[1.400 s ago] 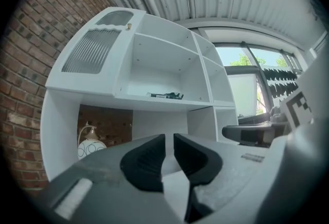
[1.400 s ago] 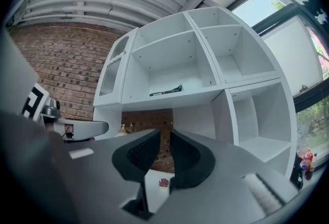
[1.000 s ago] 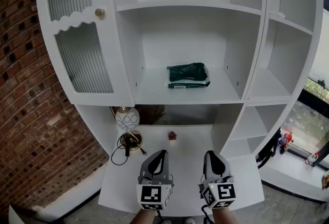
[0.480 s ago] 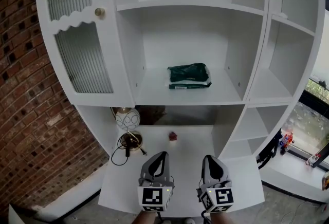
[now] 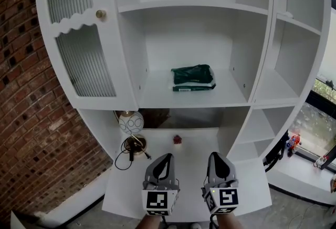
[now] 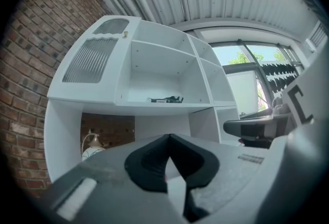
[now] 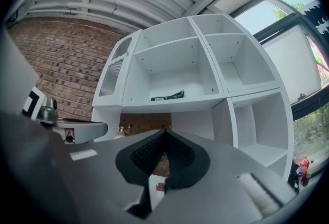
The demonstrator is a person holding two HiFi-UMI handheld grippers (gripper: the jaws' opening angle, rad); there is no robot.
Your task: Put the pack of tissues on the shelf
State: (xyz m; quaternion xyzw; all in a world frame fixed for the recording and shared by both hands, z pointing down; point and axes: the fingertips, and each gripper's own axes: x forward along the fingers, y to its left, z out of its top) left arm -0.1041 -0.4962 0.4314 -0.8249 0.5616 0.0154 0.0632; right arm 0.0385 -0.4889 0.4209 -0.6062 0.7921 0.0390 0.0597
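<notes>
Fingers of the left gripper (image 5: 166,157) and right gripper (image 5: 215,156) are squeezed together, empty, over a white table (image 5: 122,187). Ahead of them, tissues (image 5: 192,76) lie on the shelf (image 5: 157,94) by a brick wall (image 5: 31,133).

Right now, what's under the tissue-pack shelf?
A lamp with black cord at left, a small red object on the white counter. The shelf edge hides the recess's top.

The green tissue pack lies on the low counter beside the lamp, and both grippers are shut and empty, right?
No: the head view shows the tissue pack on the shelf above the lamp. Left gripper and right gripper are shut and empty.
</notes>
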